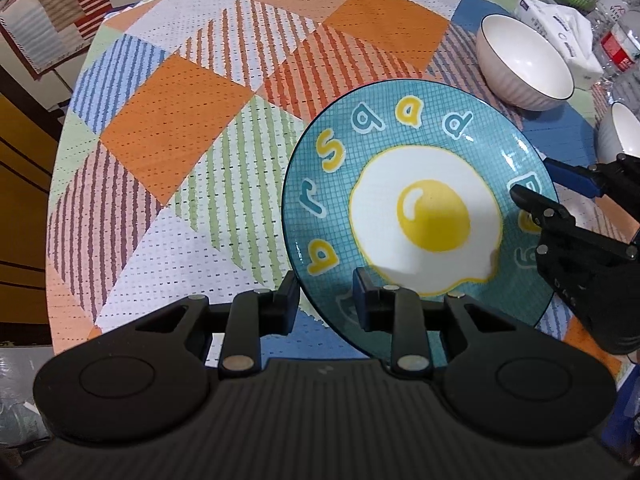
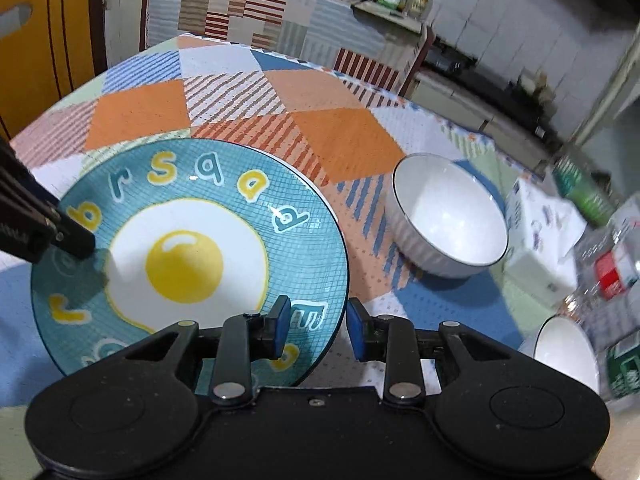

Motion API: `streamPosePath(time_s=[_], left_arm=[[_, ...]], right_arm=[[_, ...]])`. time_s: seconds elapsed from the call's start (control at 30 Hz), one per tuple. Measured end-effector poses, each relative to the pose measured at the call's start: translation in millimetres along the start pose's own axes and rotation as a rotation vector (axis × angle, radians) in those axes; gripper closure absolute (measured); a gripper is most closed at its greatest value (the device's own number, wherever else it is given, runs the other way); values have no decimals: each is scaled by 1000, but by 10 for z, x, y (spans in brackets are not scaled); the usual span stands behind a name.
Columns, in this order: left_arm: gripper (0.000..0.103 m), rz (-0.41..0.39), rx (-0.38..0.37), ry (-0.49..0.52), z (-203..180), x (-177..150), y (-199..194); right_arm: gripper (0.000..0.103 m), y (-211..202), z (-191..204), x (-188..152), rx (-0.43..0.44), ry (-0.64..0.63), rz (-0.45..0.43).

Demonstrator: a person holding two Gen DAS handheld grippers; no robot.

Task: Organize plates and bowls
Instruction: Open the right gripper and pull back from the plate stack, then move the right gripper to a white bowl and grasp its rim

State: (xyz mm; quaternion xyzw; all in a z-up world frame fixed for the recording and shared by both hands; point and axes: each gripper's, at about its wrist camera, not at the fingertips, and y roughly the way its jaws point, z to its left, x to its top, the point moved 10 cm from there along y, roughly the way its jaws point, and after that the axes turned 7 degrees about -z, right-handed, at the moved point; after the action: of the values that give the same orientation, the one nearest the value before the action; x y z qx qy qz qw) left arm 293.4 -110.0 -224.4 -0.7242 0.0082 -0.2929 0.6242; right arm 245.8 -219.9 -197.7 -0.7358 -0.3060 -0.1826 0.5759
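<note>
The round counter [image 1: 168, 128] fills most of the room before me, draped in a perforated, woven-looking cloth of orange, blue and pale green patches, some plain and some striped. Most of it is bare, so the sorting seems barely begun: nothing is stacked yet, and the pieces sit apart.

Next in size is the plate [image 1: 420, 208], a glossy teal ceramic disc with a fine grid pattern, raised-looking yellow and blue letters round the rim and a fried egg painted in the middle. It sits near the front edge, tipped up rather than lying flat.

The left gripper [image 1: 326, 296] has its fingers [image 1: 288, 300] closed on the plate's near rim, one under and one over. The right gripper [image 2: 316, 328] stands with its blue-padded fingers [image 2: 280, 326] apart astride the opposite rim, not pressing; I judge the plate is carried by the left one alone.

Beyond the plate stands a white bowl [image 2: 448, 216], smooth inside, ribbed outside, with a thin dark rim line. A second bowl [image 2: 568, 348] of the same make peeks in at the right edge. Both wait to be nested, and the plate needs a resting place.

A tissue pack [image 1: 560, 24] and clear bottles [image 1: 618, 36] crowd the far right.
</note>
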Motion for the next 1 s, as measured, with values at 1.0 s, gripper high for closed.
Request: streamPosePath(time_s=[1.0], left_arm=[[75,-111,-47,201,-1107,-543,-1378]], right_arm=[[41,-1750,-530,-540,290,34,-261]])
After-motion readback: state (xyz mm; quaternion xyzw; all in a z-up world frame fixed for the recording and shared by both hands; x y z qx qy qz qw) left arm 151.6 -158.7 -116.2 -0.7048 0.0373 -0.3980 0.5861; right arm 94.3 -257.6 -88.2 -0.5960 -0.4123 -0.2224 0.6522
